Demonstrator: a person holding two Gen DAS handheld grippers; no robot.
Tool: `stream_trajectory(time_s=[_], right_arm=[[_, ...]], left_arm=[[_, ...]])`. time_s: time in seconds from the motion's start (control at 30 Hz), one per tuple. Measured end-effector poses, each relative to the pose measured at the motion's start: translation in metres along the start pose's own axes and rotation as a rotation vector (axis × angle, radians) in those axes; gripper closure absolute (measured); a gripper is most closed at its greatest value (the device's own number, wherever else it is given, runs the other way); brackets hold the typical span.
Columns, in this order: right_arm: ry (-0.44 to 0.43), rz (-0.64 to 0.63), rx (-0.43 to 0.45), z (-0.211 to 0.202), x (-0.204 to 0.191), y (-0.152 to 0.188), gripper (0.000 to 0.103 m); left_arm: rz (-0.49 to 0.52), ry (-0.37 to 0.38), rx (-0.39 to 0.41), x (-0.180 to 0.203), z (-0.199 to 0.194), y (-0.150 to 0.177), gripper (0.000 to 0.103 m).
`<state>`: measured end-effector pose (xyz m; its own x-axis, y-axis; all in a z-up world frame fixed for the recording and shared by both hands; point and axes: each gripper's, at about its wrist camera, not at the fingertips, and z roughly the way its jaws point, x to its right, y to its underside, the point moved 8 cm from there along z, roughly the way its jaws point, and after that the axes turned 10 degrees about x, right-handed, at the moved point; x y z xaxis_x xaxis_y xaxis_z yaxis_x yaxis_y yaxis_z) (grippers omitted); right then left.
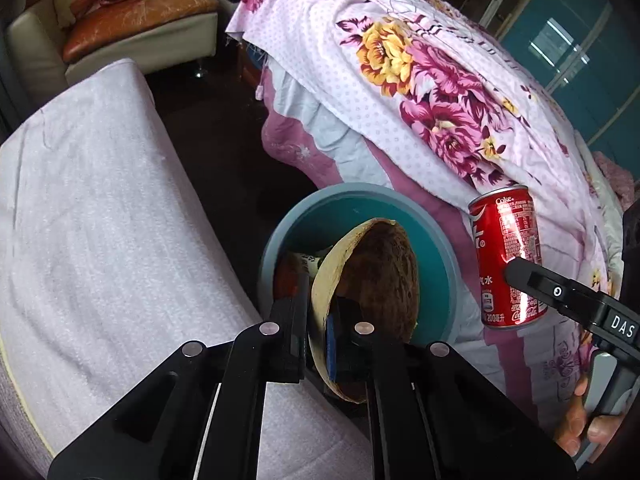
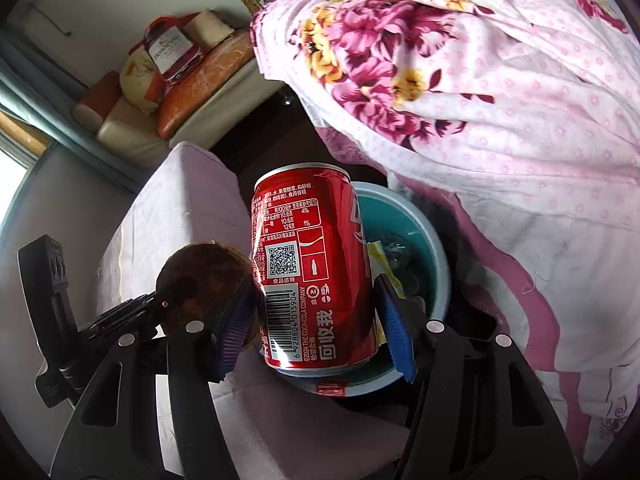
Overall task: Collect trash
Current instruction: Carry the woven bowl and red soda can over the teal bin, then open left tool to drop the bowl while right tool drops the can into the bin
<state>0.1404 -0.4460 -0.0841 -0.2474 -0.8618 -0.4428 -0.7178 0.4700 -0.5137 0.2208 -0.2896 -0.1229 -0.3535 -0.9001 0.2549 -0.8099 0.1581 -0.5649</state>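
Two pieces of trash hang over the blue bin [image 1: 360, 200]: our left tool [image 1: 320, 344], pitched steeply down, is clamped on the rim of a coconut shell [image 1: 372, 272], and our right tool [image 2: 316, 312], tilted likewise, is clamped on a red cola can [image 2: 312, 264]. We judge the shell, pinched only at its thin edge, liable to pivot and slip. Released together, the near-touching pieces could knock each other past the rim onto the floor.
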Motion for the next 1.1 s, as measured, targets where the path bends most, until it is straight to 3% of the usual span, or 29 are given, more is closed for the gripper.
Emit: stream_trajectory(time_s=[0.17,0.23,0.3,0.5,0.8,0.93,1.1], right_arm=[[0.024,0.016,-0.006,0.006,0.015,-0.005,0.046],[0.031,0.019,-0.012,0.010,0.019,-0.005,0.046],[0.033,0.019,-0.019,0.013,0.020,-0.005,0.046],[0.032,0.018,-0.033,0.022,0.020,-0.005,0.046],[0.047,0.003,-0.044,0.028,0.010,-0.005,0.045],[0.035,-0.012,-0.095,0.042,0.000,0.001,0.045],[0.055,-0.010,-0.100,0.045,-0.005,0.004,0.032]], left_arm=[[-0.012,0.016,-0.062,0.003,0.028,0.008,0.088],[-0.009,0.004,-0.069,0.000,0.033,0.011,0.077],[-0.010,-0.010,-0.060,-0.003,0.033,0.010,0.042],[0.015,-0.028,-0.007,-0.006,0.016,0.001,0.021],[0.011,-0.033,0.011,-0.011,-0.007,0.005,0.012],[0.001,-0.033,0.010,-0.016,-0.015,0.009,0.012],[-0.004,-0.031,0.008,-0.020,-0.024,0.014,0.010]])
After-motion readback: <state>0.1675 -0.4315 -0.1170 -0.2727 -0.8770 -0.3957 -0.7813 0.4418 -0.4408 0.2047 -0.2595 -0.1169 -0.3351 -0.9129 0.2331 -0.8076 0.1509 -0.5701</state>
